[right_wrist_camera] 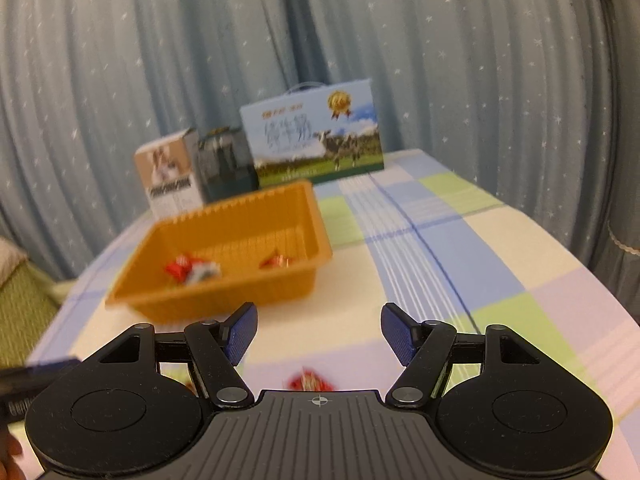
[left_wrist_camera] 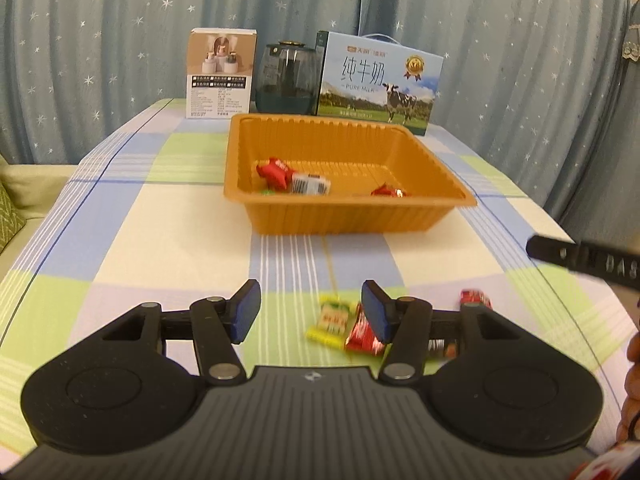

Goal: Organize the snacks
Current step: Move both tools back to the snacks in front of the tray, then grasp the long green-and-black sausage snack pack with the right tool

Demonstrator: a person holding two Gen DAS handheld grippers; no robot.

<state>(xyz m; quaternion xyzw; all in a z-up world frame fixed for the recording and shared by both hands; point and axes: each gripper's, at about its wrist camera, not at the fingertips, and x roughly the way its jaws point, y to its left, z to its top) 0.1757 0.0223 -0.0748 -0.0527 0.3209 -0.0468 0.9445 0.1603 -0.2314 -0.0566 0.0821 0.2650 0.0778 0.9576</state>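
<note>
An orange tray (left_wrist_camera: 424, 216) stands mid-table with red-wrapped snacks (left_wrist_camera: 274, 170) and a white packet (left_wrist_camera: 310, 184) inside. On the cloth near me lie a yellow-green snack (left_wrist_camera: 332, 318), a red snack (left_wrist_camera: 362, 334) and another red one (left_wrist_camera: 476, 298). My left gripper (left_wrist_camera: 310, 310) hovers open over the yellow-green and red pair, nothing between its pads. In the right wrist view the same tray (right_wrist_camera: 240, 300) sits ahead to the left. My right gripper (right_wrist_camera: 318, 334) is open and empty, with a red snack (right_wrist_camera: 310, 382) just below it.
Behind the tray stand a white product box (left_wrist_camera: 220, 76), a dark glass jar (left_wrist_camera: 286, 76) and a milk carton (left_wrist_camera: 380, 84). Starry blue curtains hang behind. The other gripper's black finger (left_wrist_camera: 584, 260) reaches in from the right. A cushion lies past the table's left edge.
</note>
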